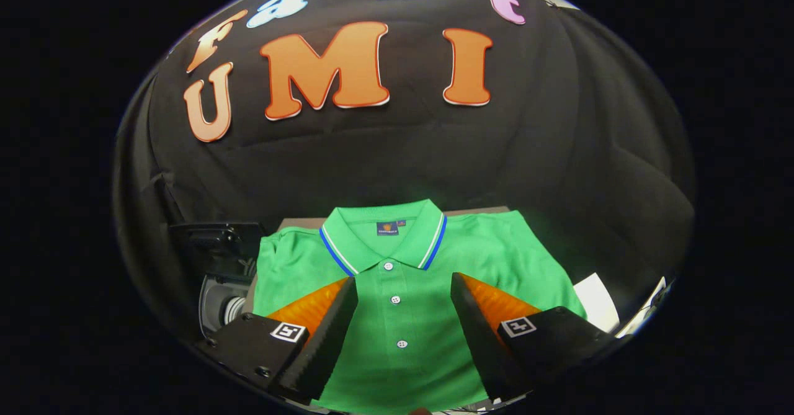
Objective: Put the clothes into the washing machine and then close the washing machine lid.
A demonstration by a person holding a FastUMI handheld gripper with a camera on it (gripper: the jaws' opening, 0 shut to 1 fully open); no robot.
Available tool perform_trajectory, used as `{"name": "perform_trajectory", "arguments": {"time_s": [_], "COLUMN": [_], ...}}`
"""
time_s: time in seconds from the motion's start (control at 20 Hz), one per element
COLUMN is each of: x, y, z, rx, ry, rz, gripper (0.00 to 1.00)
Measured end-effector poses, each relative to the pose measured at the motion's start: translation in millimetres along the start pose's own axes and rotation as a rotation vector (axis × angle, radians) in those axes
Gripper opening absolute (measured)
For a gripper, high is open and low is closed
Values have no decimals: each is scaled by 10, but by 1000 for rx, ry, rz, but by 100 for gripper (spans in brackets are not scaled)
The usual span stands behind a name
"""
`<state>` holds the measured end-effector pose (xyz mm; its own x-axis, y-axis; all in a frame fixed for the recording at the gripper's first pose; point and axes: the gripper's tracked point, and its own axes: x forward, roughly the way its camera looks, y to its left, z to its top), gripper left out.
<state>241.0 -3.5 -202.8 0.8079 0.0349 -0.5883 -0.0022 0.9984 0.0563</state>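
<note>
The gripper point(403, 303) hangs with its fingers spread wide and empty over the flat-folded green knit polo shirt point(397, 278), the buttoned placket between them, presumably positioned to pinch the fabric for lifting.

The handheld two-finger gripper point(403, 281) has wedge-shaped fingers with ribbed inner faces. Each black, screw-fastened finger mount point(251, 347) carries a small white square tag with black marks point(289, 332).
</note>
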Motion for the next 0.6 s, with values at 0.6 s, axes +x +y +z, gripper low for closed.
{"name": "perform_trajectory", "arguments": {"time_s": [0.6], "x": [264], "y": [-56], "z": [-264], "rx": [5], "ry": [344], "rz": [-8], "gripper": [100]}}
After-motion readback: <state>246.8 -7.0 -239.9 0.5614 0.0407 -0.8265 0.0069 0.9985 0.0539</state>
